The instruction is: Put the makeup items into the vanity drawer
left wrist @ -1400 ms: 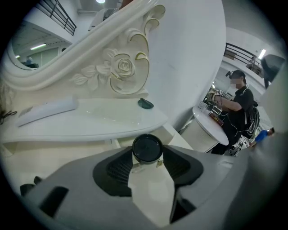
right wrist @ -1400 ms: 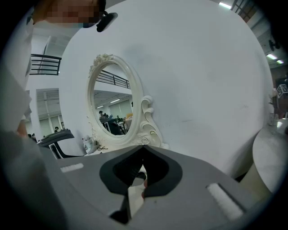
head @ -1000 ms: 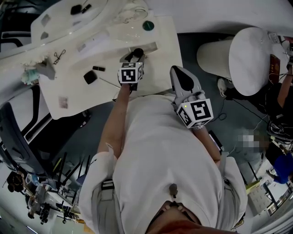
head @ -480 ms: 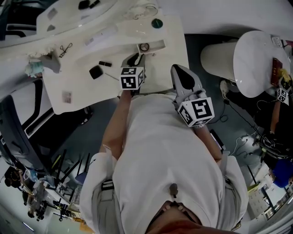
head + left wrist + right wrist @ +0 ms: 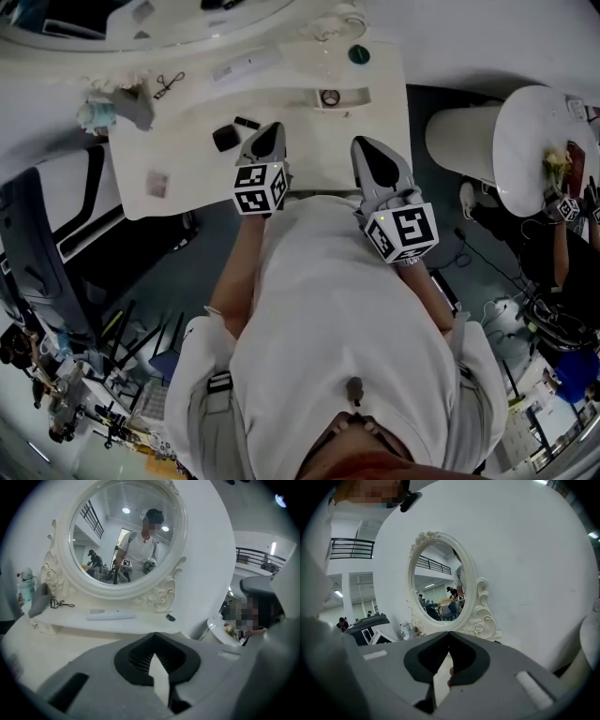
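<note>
Left gripper (image 5: 270,131) (image 5: 154,634): the jaws have just been closing and now meet at the tips, with nothing between them. It hangs over the vanity top (image 5: 314,150), on the near-left side of the open drawer (image 5: 305,97). Right gripper (image 5: 361,142) (image 5: 450,633): jaws together, no item seen in them. It is on the near side of the drawer, toward its right end, above the table's front edge.

Items, near to far:
1. Small card (image 5: 157,182), well left of the drawer, closest to the front edge.
2. Black compact (image 5: 225,139), left of the drawer, just beside the left gripper.
3. Short black tube (image 5: 247,123), between the compact and the drawer.
4. 1 round dark-rimmed item (image 5: 330,97) lies inside the drawer.
5. Pale flat strip (image 5: 246,66) (image 5: 111,615), beyond the drawer to its left, on the raised shelf.
6. Eyelash curler (image 5: 169,82) (image 5: 61,604), farther left on that shelf.
7. Green round cap (image 5: 358,54), beyond the drawer's right end.
8. Oval mirror (image 5: 124,536) (image 5: 438,588), behind the drawer, upright.
</note>
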### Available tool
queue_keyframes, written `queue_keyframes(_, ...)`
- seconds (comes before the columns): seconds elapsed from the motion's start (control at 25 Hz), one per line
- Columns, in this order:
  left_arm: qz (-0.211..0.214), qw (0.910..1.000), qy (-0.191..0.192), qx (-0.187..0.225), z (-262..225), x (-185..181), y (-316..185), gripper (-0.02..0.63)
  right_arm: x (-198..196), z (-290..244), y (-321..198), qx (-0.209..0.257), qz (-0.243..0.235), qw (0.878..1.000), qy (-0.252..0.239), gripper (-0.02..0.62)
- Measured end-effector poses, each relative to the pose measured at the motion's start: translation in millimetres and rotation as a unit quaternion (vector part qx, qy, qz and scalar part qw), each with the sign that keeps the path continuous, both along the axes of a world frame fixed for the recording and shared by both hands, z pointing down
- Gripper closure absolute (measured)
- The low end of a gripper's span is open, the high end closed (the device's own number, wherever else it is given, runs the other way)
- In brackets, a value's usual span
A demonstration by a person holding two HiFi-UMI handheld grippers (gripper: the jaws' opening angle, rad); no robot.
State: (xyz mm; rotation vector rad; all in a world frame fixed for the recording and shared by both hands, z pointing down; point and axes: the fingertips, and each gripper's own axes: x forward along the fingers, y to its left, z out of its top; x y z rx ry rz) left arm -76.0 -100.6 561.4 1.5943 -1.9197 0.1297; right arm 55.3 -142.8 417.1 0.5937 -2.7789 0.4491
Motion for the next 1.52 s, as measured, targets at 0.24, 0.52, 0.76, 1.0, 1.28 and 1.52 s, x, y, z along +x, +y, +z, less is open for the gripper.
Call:
queue_keyframes(0.24,-0.017,0.9995,-0.004,0.027,-31.7,-30.8,42.9,0.6,-29.2,-5.4,26.8,0.003,-0.012,1.0,-0.008,0.588)
queue_keyframes(0.52,0.014,0.9939,-0.065,0.088,-87.4,-38.3,68.8,0.6,-57.5,-14.1,52.3,0.012,-0.014,1.0,-0.023,0.588)
queue_keyframes(0.76,0.032,0.9854,-0.078,0.148,-133.0,-35.3,87.3,0.6,-80.0,-21.1,74.9,0.022,-0.023,0.999,-0.031,0.588)
queue_keyframes(1.0,0.064,0.9797,-0.088,0.169,-151.0,-35.9,109.1,0.601,-100.0,-23.5,96.5,0.03,-0.027,0.999,-0.033,0.588)
queue_keyframes(1.28,0.09,0.9751,-0.083,0.185,-165.0,-37.2,131.9,0.601,-121.4,-22.2,122.1,0.027,-0.034,0.999,-0.028,0.588)
queue_keyframes(1.52,0.09,0.9752,-0.074,0.188,-162.5,-49.6,149.7,0.601,-137.6,-20.4,143.7,0.028,-0.041,0.998,-0.025,0.588)
